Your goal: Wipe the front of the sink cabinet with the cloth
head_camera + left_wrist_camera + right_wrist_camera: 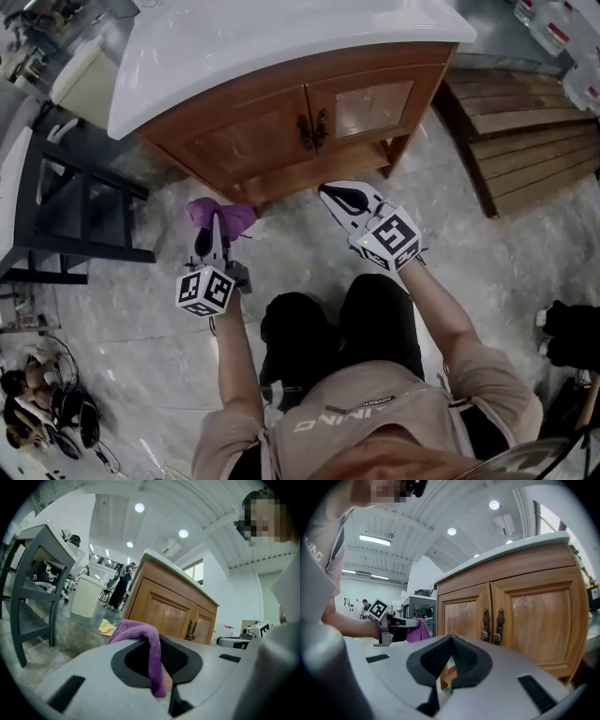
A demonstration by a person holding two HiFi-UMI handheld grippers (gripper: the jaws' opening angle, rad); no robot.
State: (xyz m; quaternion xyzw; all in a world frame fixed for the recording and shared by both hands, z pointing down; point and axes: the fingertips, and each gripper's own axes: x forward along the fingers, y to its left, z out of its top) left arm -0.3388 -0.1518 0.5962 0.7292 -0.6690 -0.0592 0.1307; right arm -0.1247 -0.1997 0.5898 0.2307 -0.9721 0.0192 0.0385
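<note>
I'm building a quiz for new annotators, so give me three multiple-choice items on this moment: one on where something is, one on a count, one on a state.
1. Where is the purple cloth?
A. on the white sink top
B. hung on a door handle
C. in the left gripper

2. How many doors does the front of the sink cabinet have?
A. one
B. two
C. four

3. How do the jaws of the right gripper stand?
A. shut, nothing between them
B. wide apart
C. shut on the cloth

Answers: C, the cloth drapes between the left jaws. B, two panelled doors meet at a pair of handles. A, the pads meet with nothing held.
</note>
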